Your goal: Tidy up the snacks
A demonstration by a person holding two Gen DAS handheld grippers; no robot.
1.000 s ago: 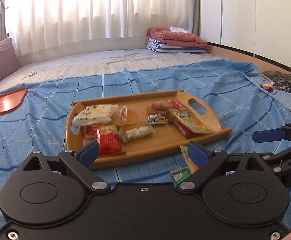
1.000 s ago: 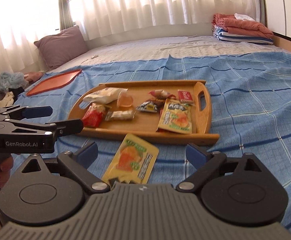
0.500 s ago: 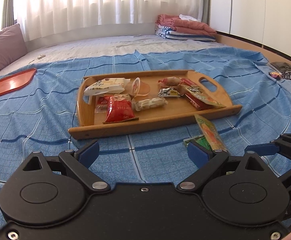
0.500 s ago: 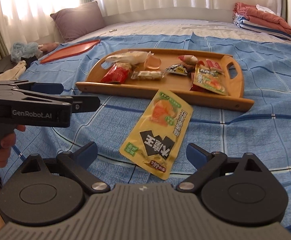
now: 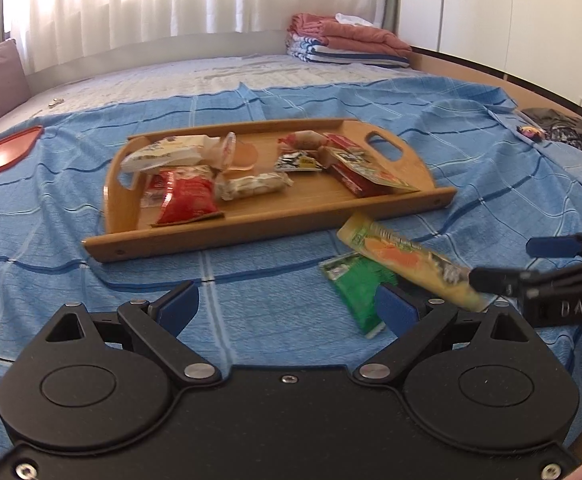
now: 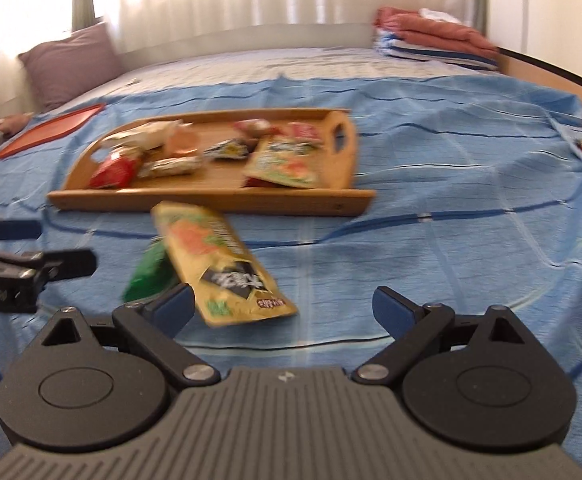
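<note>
Both tools, left (image 5: 287, 304) and right (image 6: 283, 308), stood wide open and empty, apparently because the yellow packet (image 6: 219, 264) and green packet (image 5: 357, 286) lay outside the tray (image 5: 251, 224).

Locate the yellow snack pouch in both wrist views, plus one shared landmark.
Left wrist: yellow pouch lower right, on the blanket in front of the tray.
Right wrist: yellow pouch lower left of centre, blurred.
Shared landmark: wooden tray, just beyond it.

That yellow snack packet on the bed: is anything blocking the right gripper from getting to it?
Nothing visible does. The yellow packet lies flat on the blue bedspread just ahead of the open right gripper, partly overlapping a green packet.
</note>
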